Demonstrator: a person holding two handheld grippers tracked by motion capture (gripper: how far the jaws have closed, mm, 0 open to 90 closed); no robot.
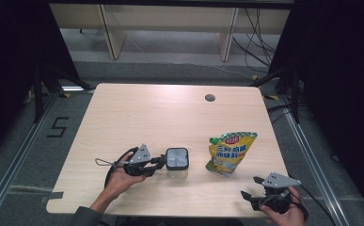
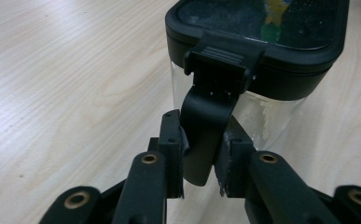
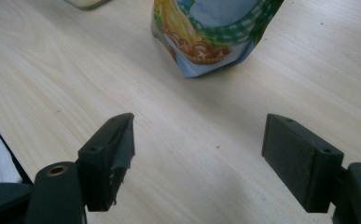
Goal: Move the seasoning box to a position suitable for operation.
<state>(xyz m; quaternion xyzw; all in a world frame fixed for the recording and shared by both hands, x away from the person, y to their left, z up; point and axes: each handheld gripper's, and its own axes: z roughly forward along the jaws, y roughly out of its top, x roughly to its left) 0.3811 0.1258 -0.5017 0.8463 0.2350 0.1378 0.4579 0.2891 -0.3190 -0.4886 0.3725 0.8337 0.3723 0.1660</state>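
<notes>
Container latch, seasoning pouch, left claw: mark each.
container latch (image 2: 205, 135), left gripper view, black flap.
seasoning pouch (image 1: 230, 153), high view, printed front.
left claw (image 2: 201, 161), left gripper view, between the tips pinching the latch.

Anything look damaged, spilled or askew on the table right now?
Nothing spilled. The yellow spouted seasoning pouch lies flat rather than standing. The left gripper pinches the black latch of the clear black-lidded container; its pads' edges look frayed. The right gripper is open.

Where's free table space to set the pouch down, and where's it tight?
Free: the whole far half of the table, out to the round hole, plus the near strip between both hands. Tight: the gap between the container, whose latch the left tool clamps, and the pouch.
</notes>
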